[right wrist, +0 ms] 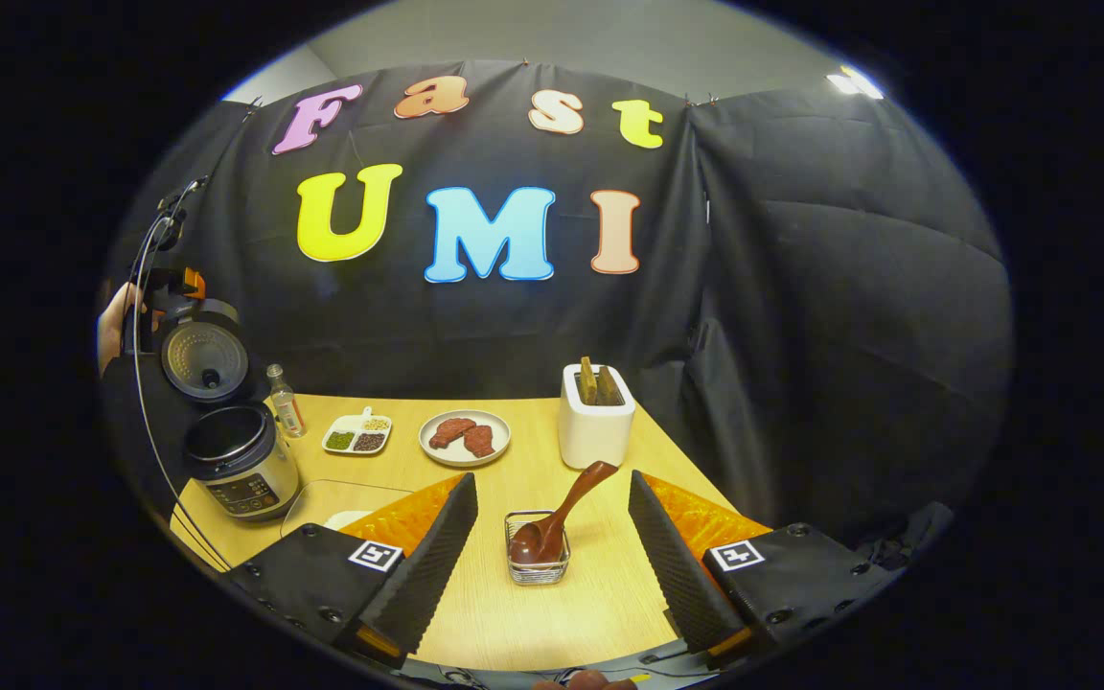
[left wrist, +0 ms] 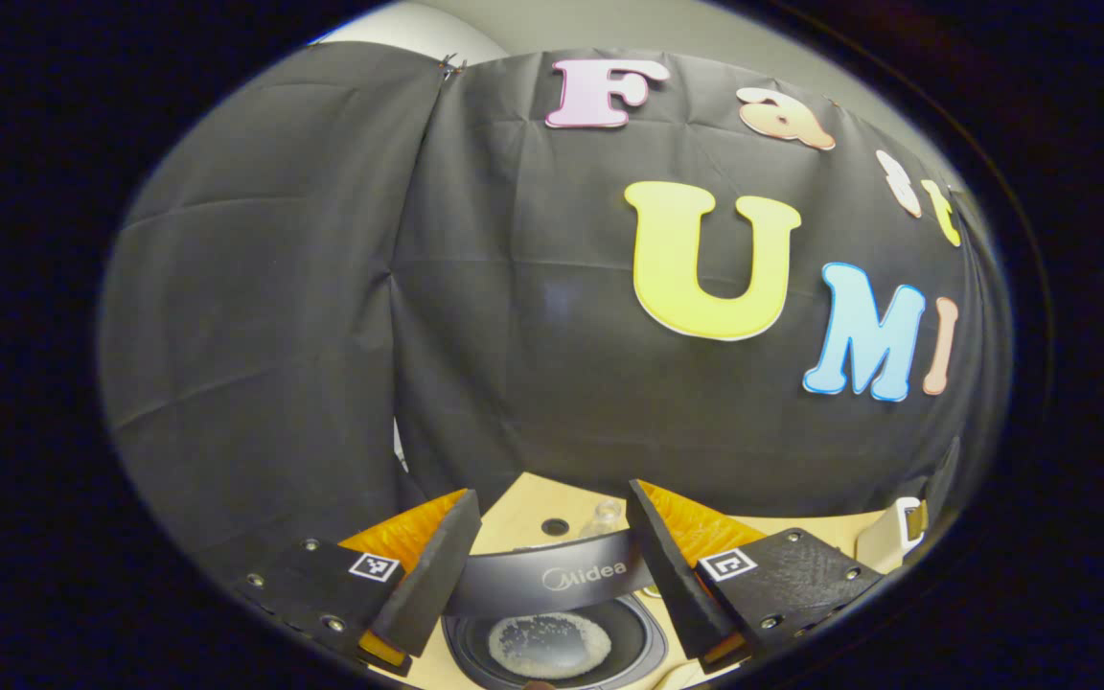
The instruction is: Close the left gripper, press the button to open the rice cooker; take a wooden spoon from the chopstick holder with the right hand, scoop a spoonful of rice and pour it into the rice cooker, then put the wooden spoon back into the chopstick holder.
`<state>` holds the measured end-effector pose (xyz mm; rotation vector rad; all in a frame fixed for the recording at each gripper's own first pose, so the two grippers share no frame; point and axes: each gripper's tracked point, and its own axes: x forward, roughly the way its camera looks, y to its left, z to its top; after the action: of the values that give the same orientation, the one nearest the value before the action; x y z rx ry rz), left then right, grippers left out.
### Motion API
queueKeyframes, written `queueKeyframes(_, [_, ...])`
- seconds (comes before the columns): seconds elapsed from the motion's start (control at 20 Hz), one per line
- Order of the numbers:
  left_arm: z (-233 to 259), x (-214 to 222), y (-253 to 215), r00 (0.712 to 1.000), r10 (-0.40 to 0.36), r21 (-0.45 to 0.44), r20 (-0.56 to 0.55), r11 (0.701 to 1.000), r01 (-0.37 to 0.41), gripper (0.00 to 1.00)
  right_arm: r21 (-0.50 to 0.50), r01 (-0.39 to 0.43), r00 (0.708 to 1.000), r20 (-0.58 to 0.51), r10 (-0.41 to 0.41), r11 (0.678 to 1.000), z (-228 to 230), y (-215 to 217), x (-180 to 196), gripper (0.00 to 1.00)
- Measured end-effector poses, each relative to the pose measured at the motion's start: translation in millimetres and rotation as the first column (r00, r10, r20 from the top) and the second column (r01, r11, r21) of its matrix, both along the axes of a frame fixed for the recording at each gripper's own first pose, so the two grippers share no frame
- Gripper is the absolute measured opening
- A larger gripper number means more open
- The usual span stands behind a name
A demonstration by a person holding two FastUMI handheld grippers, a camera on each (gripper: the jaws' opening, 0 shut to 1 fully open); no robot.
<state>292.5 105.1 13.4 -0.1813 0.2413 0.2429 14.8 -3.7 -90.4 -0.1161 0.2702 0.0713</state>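
The rice cooker [right wrist: 241, 465] stands open at the table's left, its lid [right wrist: 205, 359] tipped up. In the left gripper view I look down into its dark inner pot [left wrist: 629, 628], where a patch of white rice [left wrist: 549, 644] lies on the bottom. My left gripper [left wrist: 554, 503] hovers open just above the cooker, and in the right gripper view a hand [right wrist: 116, 321] holds it behind the lid. The wooden spoon [right wrist: 552, 522] rests bowl-down in a small wire basket [right wrist: 538, 565], handle leaning up to the right. My right gripper [right wrist: 552, 494] is open, with the spoon between its fingers but untouched.
A white holder [right wrist: 595, 422] with wooden utensils stands behind the basket. A plate of meat [right wrist: 464, 436], a divided dish of beans [right wrist: 357, 433] and a small bottle [right wrist: 286, 401] sit mid-table. A clear container [right wrist: 332, 503] lies next to the cooker.
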Motion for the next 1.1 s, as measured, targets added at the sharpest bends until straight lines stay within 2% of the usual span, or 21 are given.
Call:
queueKeyframes(0.1, [-13.8, -17.1, -13.2, 0.999, -0.012, -0.014, -0.046, 1.000, 0.011, 0.97, 0.027, -0.062, 0.998, -0.015, 0.062, 0.998, -4.1, 1.5, 4.6, 1.00])
queueKeyframes(0.2, [-33.8, -34.1, -27.7, 0.996, -0.014, -0.045, -0.092, 0.999, 0.009, 0.97, 0.014, -0.110, 0.994, -0.013, 0.110, 0.994, -5.0, -9.7, 8.8, 0.98])
queueKeyframes(0.25, [-44.3, -43.2, -35.5, 0.993, -0.011, -0.059, -0.118, 0.998, 0.004, 0.96, 0.012, -0.131, 0.991, -0.015, 0.131, 0.991, -4.7, -16.8, 9.3, 1.00])
queueKeyframes(0.3, [-59.1, -52.0, -43.4, 0.989, -0.008, -0.067, -0.149, 0.998, -0.002, 0.96, 0.017, -0.151, 0.989, -0.009, 0.151, 0.988, -3.2, -23.3, 8.6, 0.97])
queueKeyframes(0.5, [-115.0, -80.8, -72.1, 0.973, 0.000, -0.038, -0.230, 0.999, -0.009, 0.96, 0.019, -0.196, 0.981, -0.013, 0.196, 0.980, -7.2, -56.6, 11.8, 1.00])
queueKeyframes(0.6, [-143.1, -99.5, -91.0, 0.968, 0.008, -0.022, -0.251, 1.000, -0.014, 0.98, 0.026, -0.195, 0.980, -0.027, 0.196, 0.980, -10.6, -72.3, 13.0, 1.00])
queueKeyframes(0.65, [-153.0, -102.0, -95.8, 0.966, 0.007, -0.005, -0.259, 1.000, -0.008, 0.98, 0.040, -0.189, 0.981, -0.044, 0.191, 0.981, -13.2, -77.1, 11.3, 0.96])
queueKeyframes(0.7, [-165.0, -103.2, -102.2, 0.964, -0.001, 0.009, -0.268, 1.000, 0.004, 0.96, 0.057, -0.181, 0.981, -0.055, 0.184, 0.982, -14.0, -79.9, 10.1, 0.99])
queueKeyframes(0.85, [-195.6, -103.2, -122.3, 0.956, -0.035, 0.033, -0.291, 0.998, 0.046, 0.96, 0.061, -0.137, 0.990, -0.029, 0.139, 0.989, -10.7, -88.1, 13.5, 0.98])
queueKeyframes(1.1, [-207.2, -102.4, -125.7, 0.957, -0.077, 0.067, -0.279, 0.993, 0.099, 0.98, 0.065, -0.074, 0.997, 0.002, 0.074, 0.995, -3.7, -85.7, 22.9, 0.98])
